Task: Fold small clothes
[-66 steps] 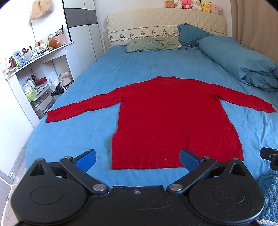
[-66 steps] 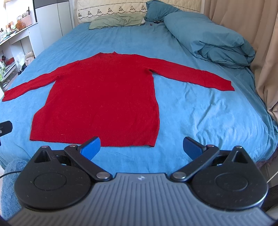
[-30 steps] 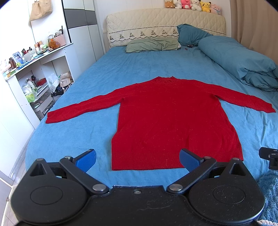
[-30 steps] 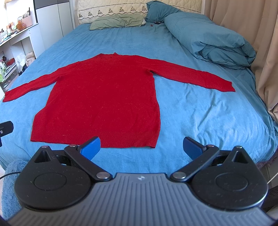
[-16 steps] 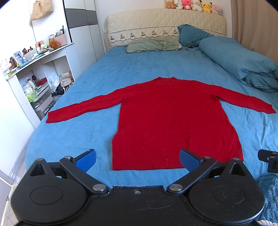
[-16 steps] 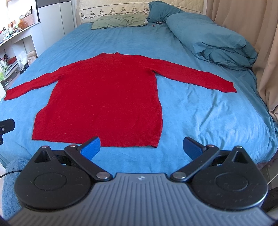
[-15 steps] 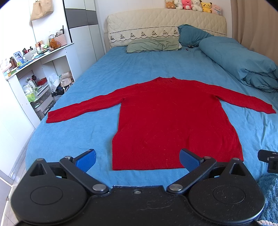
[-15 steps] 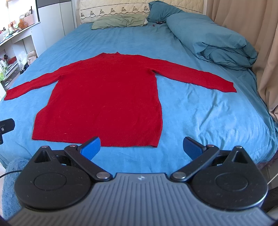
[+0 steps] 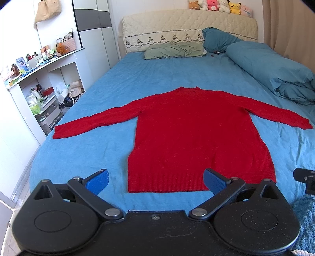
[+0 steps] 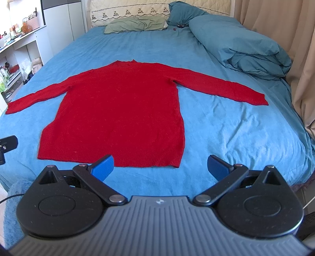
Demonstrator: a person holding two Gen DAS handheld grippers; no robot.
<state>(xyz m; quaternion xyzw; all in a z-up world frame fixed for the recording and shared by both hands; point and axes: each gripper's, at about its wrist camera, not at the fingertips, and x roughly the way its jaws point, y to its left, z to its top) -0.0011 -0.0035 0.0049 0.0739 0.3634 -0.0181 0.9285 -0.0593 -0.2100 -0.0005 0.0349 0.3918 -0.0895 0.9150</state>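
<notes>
One red knitted long-sleeved sweater, flat at frame centre on the blue-sheeted bed. Your left tool and right tool: both spread, empty.

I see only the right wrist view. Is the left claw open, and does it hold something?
Observer: The left claw is open and empty; the flat red knit sweater lies ahead of it.
Operator: What is on top of the headboard? My view cuts it.
Observer: A row of small plush toys sits on the quilted cream headboard.
Operator: And the wall at the left?
Observer: A beige bag hangs there, above the white shelf unit.
</notes>
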